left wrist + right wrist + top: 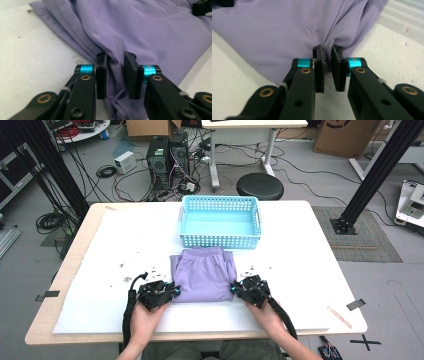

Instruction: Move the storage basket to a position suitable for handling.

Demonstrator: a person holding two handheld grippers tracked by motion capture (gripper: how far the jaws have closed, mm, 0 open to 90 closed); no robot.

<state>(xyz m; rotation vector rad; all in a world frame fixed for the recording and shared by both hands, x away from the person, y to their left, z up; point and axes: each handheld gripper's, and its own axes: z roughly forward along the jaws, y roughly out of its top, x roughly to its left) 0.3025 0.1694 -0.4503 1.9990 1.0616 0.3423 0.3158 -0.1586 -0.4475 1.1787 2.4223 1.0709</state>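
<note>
A folded lilac garment (203, 274) lies on the white-covered table (300, 285), just on the near side of a light blue plastic basket (220, 221), as a person seated at the near edge works on it with a tool in each hand. The left tool (174, 291) is clamped on a bunched fold at the garment's near left corner; in the left gripper view the cloth (150, 32) is pinched between the two black pads (101, 75). The right tool (233, 289) is closed likewise on the near right corner, where the right gripper view shows a ridge of fabric (287, 30) drawn up between its pads (319, 72). Folding appears finished, and both near corners seem secured, so what remains, by the look of things, is to lift the bundle and carry it across the short gap into the basket. The basket stands empty, its perforated walls and pale floor bare, its long side parallel with the garment's far edge. Small dark specks dot the table cover to either side of the cloth.
</note>
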